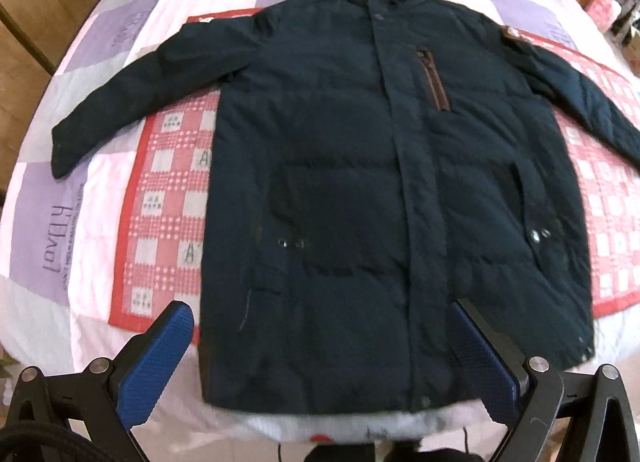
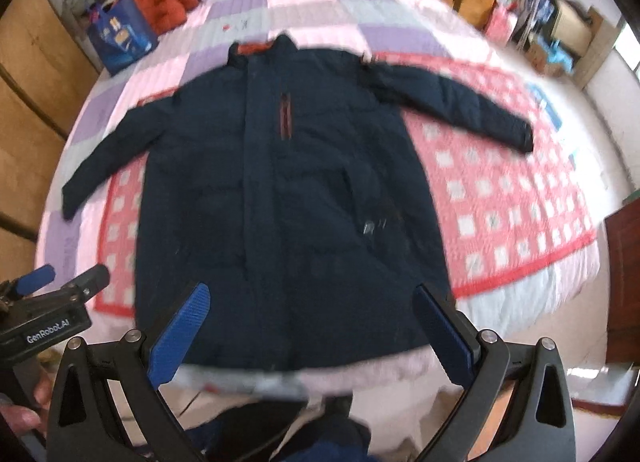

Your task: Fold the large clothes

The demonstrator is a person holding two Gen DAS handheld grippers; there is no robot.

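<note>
The dark navy jacket [image 1: 360, 182] lies flat and face up on the bed [image 1: 80, 190], sleeves spread to either side, collar at the far end and hem nearest the tongs, over a red checked blanket [image 1: 168, 198] on a purple and pink quilt. The left tongs [image 1: 324, 346] hang released just above the hem, gripping nothing. The right tongs [image 2: 312, 326] are likewise spread wide and empty over the hem, with the left tongs visible off to their left.

Both the left hand-held gripper [image 1: 324, 346] and right hand-held gripper [image 2: 312, 326] hover with fingers spread wide, holding nothing.
</note>
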